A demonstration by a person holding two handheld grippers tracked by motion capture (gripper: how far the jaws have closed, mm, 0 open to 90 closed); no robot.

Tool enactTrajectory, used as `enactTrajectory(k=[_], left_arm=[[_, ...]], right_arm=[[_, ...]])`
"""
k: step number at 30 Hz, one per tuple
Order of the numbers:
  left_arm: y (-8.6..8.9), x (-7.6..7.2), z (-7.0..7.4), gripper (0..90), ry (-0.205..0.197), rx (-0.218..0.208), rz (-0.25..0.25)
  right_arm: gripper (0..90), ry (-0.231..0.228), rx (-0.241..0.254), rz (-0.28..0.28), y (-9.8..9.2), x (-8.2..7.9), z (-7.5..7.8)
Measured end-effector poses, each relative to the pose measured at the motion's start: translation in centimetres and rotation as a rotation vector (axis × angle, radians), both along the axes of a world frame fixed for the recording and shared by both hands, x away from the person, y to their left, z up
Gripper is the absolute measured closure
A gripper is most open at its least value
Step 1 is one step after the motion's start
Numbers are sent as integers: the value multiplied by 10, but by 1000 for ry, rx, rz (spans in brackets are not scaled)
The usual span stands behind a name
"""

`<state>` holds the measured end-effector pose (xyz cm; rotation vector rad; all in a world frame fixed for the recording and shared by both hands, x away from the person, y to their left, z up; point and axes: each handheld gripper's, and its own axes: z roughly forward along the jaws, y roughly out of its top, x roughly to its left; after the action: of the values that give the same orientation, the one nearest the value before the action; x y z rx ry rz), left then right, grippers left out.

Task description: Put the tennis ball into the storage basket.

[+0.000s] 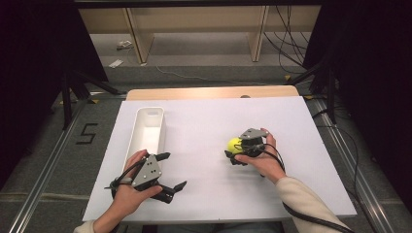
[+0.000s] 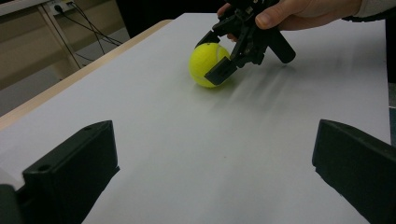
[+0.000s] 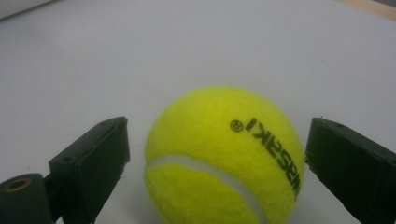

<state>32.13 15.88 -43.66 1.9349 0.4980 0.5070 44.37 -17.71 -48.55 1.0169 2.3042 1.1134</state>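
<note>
Seen from the high view, your right gripper sits at about four o'clock from the centre of the white table top, its black jaws spread apart on either side of a yellow tennis ball that rests on the surface. In the right gripper view the tennis ball lies between the two jaws with a sliver of white showing on each side, so neither jaw is pressing it; black lettering and a pale seam run across its felt. Your right hand wraps the gripper from behind, a light sleeve trailing toward five o'clock, with the black cable looping off the table edge. Your left gripper rests at about seven o'clock, jaws wide apart and holding nothing, your left hand behind its grey three-cornered plate. Its own view looks across bare white surface to the tennis ball and the right gripper straddling it, well apart from the left jaws. A white rectangular bin stands along the table's left side at about nine o'clock, just beyond the left gripper. Wooden furniture legs and loose cables lie on the floor past the table's far edge.
</note>
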Motion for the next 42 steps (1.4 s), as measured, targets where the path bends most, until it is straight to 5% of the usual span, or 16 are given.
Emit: enactTrajectory(k=[42], left_arm=[[0,0,0,0,3,3,-6]], right_arm=[[256,27,-11,-39,4,5,-6]])
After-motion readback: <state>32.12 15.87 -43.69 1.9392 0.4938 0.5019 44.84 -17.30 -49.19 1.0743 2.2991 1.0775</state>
